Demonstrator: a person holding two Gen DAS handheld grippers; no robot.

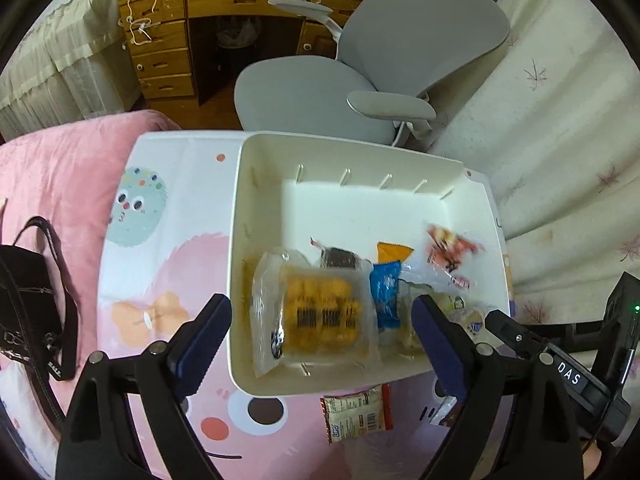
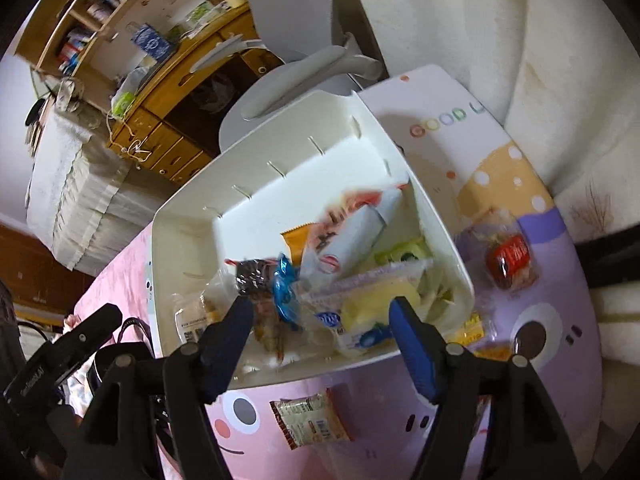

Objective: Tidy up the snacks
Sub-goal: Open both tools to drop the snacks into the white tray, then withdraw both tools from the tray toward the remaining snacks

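The white bin (image 1: pixel 256 200) stands on the printed surface (image 1: pixel 176 216), toward its far edge, and holds most of the snacks. Inside, along the bin's near wall, lie a clear pack of golden pastries (image 1: pixel 320 312), a blue wrapper (image 1: pixel 386 296), a dark wrapped piece (image 1: pixel 340 258), an orange packet (image 1: pixel 392 252) and a red-and-white packet (image 1: pixel 450 250).

Outside the bin, a beige snack packet (image 2: pixel 310 420) lies near the surface's near edge. A red-labelled pack (image 2: pixel 510 260) lies beside the bin's right wall, and a yellow packet (image 2: pixel 468 332) lies just off its near right corner.

The left tool (image 1: pixel 324 334) is spread wide above the pastry pack; its fingers pinch nothing. The right tool (image 2: pixel 322 332) is also spread, above the bin's near wall, pinching nothing.
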